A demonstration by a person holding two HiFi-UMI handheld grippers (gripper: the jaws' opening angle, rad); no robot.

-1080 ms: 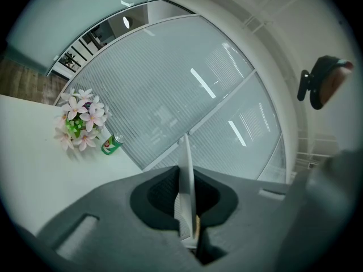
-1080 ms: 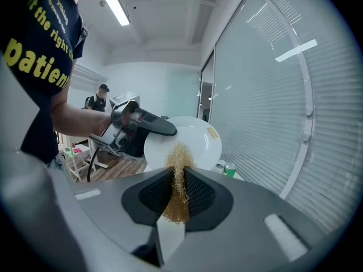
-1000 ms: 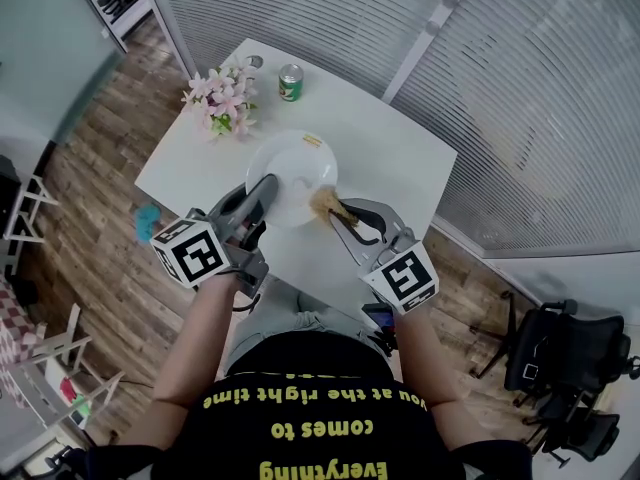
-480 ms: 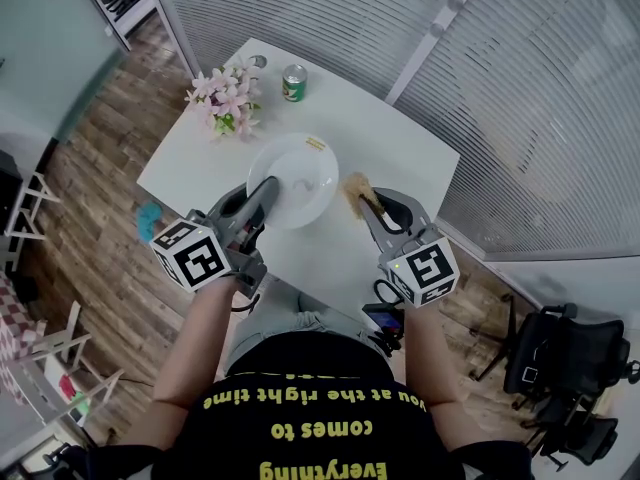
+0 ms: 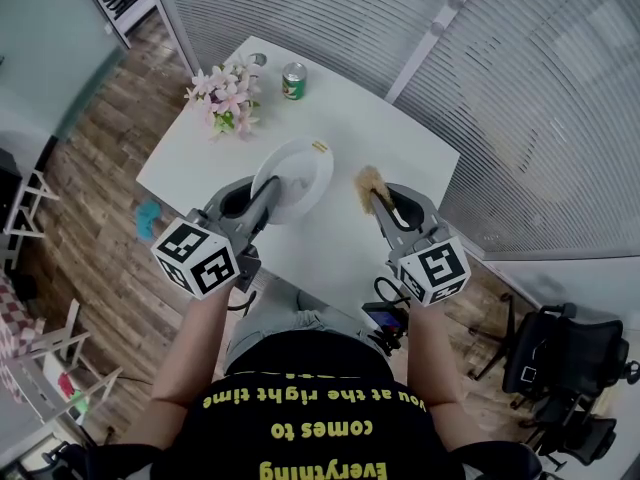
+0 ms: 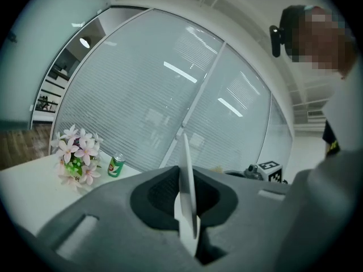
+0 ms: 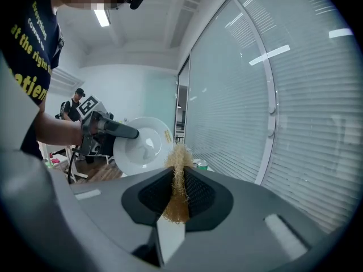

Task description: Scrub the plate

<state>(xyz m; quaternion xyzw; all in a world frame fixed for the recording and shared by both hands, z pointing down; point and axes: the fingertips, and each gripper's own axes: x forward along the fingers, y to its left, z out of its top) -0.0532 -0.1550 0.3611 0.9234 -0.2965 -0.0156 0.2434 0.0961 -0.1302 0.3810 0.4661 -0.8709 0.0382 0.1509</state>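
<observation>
Since earlier frames: right gripper carried tan fibrous scrub pad off round white ceramic plate, toward right side of white rectangular table; plate tipped further onto edge.
Plate sat tilted over table's middle, rim pinched in closed left gripper.
Right jaws clamped pad.
Risk: narrow rim grip, so scrubbing pressure could twist plate loose.
Green can at table's far edge, label unreadable.
Black shirt print: "at the right time".

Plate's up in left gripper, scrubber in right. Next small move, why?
Probably swing the right gripper across until the scrubber meets the face of the plate. The left gripper holds the plate by its rim, tilted up, and the scrubber is clear of it: no contact, no scrubbing.
</observation>
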